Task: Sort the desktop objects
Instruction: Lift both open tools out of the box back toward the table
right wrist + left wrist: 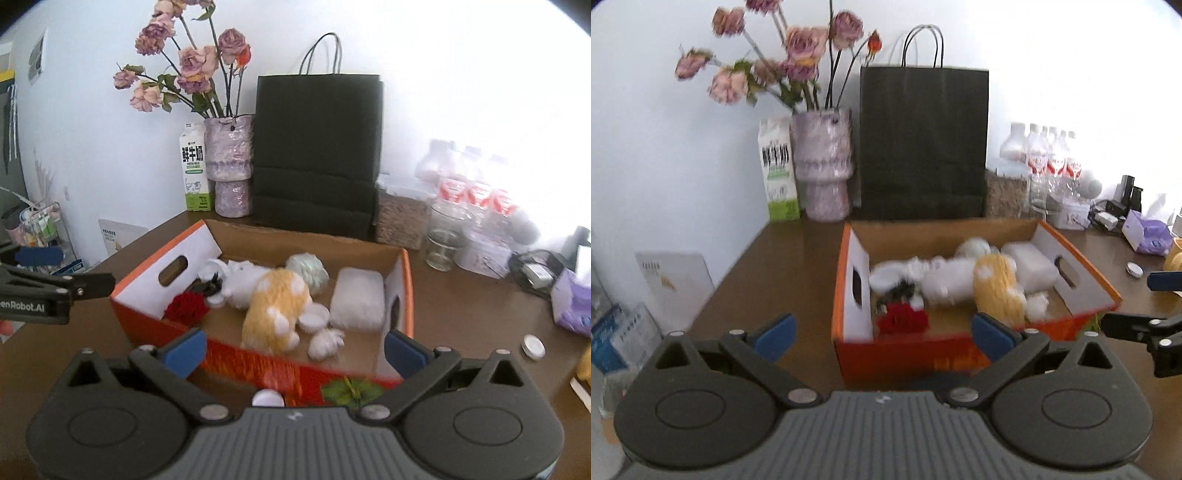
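Both the left gripper [882,328] and the right gripper [295,349] are seen spread wide and empty, just in front of the orange box [406,291]. Toys, a yellow plush [277,306] among them, lie inside the box. A drop-off seems finished; next, the white cap [533,346] right of the box could be fetched. Items under the box's near wall are blurred.

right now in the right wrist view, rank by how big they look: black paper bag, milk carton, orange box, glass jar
1. orange box, though it sits nearest the camera, which inflates it
2. black paper bag, close behind it in apparent size
3. milk carton
4. glass jar, smallest, though not far below the carton
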{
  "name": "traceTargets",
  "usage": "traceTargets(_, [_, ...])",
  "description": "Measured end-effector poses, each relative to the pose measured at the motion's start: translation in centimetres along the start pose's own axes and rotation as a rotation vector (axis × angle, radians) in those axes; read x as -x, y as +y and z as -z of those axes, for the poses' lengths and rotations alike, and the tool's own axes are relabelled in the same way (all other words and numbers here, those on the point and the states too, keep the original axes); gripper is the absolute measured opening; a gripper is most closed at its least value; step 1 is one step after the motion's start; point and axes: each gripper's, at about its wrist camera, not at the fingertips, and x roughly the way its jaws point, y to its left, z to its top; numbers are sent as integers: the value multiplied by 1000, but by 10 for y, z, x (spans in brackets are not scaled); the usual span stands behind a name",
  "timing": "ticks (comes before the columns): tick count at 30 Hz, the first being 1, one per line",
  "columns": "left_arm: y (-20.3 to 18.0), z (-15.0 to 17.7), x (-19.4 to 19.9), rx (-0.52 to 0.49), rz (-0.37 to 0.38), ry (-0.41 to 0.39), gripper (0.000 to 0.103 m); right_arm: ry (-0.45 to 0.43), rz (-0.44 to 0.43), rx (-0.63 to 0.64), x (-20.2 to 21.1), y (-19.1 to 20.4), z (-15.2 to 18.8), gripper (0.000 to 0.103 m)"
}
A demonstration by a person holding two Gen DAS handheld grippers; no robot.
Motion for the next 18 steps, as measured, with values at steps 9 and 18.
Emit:
traceTargets(9, [-21,32,-8,33,13,128,103,35,39,-56,12,-11,59,103])
traceTargets(18, [-51,39,-41,-15,-45,231,103,73,46,-100,-3,-31,85,103])
